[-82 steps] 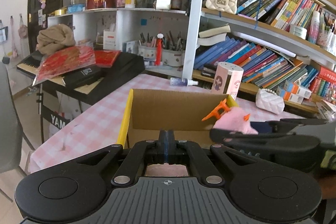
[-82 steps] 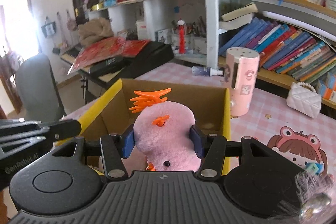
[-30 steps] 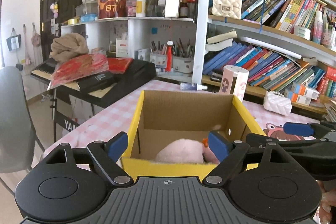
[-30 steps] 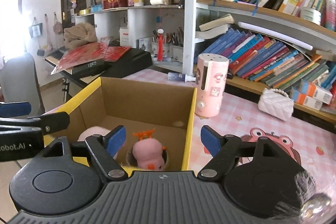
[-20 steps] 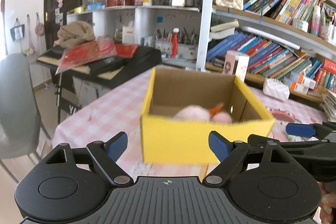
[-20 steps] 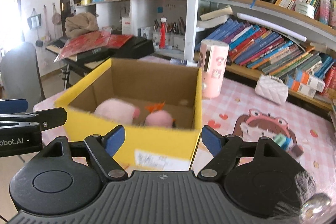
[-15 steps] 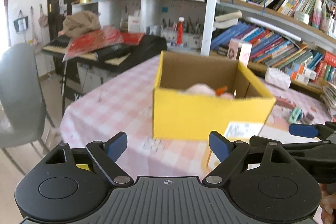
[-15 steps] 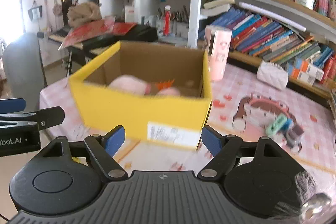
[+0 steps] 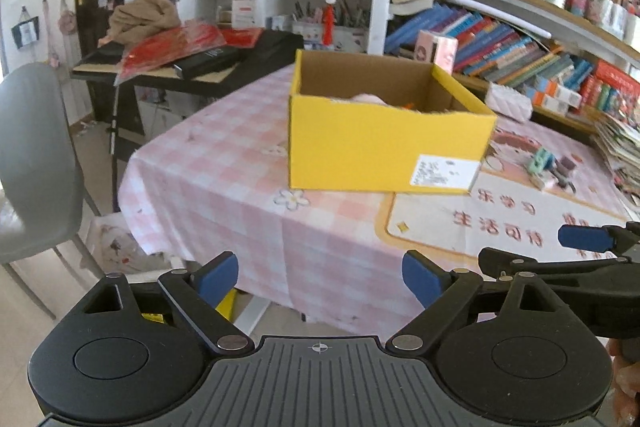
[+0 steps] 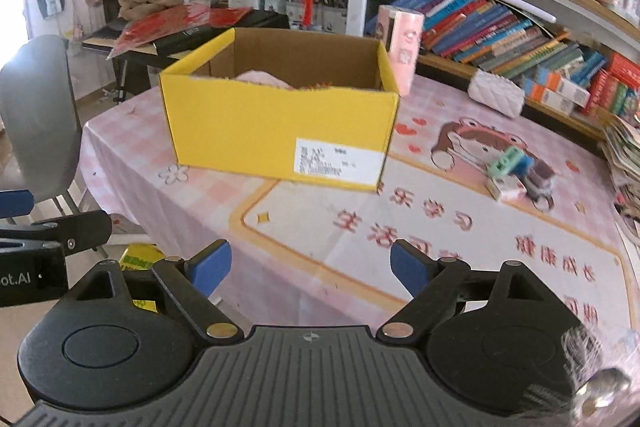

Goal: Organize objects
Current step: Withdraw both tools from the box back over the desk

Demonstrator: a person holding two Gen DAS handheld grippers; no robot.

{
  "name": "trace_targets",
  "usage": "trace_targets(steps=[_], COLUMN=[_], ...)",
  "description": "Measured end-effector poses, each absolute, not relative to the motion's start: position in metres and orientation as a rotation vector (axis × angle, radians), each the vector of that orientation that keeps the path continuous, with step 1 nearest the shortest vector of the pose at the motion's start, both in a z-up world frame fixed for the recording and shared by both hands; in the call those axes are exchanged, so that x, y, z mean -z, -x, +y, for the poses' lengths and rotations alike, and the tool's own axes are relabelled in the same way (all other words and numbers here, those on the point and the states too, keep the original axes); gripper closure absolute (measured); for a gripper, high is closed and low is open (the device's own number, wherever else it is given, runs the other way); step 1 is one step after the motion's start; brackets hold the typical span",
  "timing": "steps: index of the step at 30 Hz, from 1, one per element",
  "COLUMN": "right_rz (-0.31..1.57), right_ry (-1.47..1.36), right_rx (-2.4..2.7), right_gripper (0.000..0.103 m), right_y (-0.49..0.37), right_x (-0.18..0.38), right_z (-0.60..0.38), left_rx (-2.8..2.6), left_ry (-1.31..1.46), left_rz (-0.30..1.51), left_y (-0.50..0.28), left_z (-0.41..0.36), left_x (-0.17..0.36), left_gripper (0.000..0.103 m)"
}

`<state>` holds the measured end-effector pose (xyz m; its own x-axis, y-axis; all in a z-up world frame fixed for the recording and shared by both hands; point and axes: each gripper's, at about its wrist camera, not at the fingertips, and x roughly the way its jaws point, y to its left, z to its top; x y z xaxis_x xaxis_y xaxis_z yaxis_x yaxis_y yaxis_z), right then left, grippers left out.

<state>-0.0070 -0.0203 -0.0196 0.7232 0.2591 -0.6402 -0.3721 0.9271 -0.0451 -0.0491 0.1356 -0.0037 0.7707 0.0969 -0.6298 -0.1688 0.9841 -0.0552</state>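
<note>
We hold both grippers back from the table edge, angled down toward the pink checked tablecloth [image 9: 224,163]. Our left gripper [image 9: 320,277] has its jaws spread wide, and they have just been opening further, with nothing between the blue pads but the cloth below. Our right gripper [image 10: 306,269] is the same: jaws wide apart, just opening more, and empty. The yellow box [image 10: 276,131] stands on the table well ahead of both grippers, open at the top, with a white label [image 10: 338,157] on its near wall. Inside it we can see only the top of a pink plush toy [image 10: 260,78] above the near rim, and beside it a bit of orange [image 10: 316,85] from a second toy, too hidden to describe. Behind the box's far right corner stands a pink canister [image 10: 402,43]. To the right of the box, on the printed cartoon mat [image 10: 460,139], lies a small cluster of toy blocks [image 10: 516,173]. A grey chair [image 9: 32,163] stands left of the table.
</note>
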Motion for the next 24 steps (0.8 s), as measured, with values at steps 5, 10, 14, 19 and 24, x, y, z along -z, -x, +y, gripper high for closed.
trace_targets(steps=[5, 10, 14, 19, 24], right_rz=[0.687, 0.691, 0.693, 0.700, 0.710], right_ry=[0.163, 0.150, 0.139, 0.120, 0.101], right_rx=[-0.299, -0.238, -0.186, -0.126, -0.074], right_gripper=[0.015, 0.015, 0.014, 0.013, 0.013], right_y=[0.016, 0.020, 0.021, 0.021, 0.016], right_x=[0.020, 0.019, 0.019, 0.020, 0.022], right_z=[-0.033, -0.050, -0.065, -0.084, -0.104], left_rx=[-0.095, -0.037, 0.015, 0.069, 0.113], left_ry=[0.099, 0.083, 0.064, 0.042, 0.023], left_rz=[0.689, 0.691, 0.696, 0.702, 0.713], left_y=[0.049, 0.045, 0.038, 0.027, 0.013], left_z=[0.126, 0.111, 0.097, 0.078, 0.060], left_x=[0.006, 0.006, 0.007, 0.008, 0.010], left_gripper=[0.012, 0.012, 0.011, 0.011, 0.011])
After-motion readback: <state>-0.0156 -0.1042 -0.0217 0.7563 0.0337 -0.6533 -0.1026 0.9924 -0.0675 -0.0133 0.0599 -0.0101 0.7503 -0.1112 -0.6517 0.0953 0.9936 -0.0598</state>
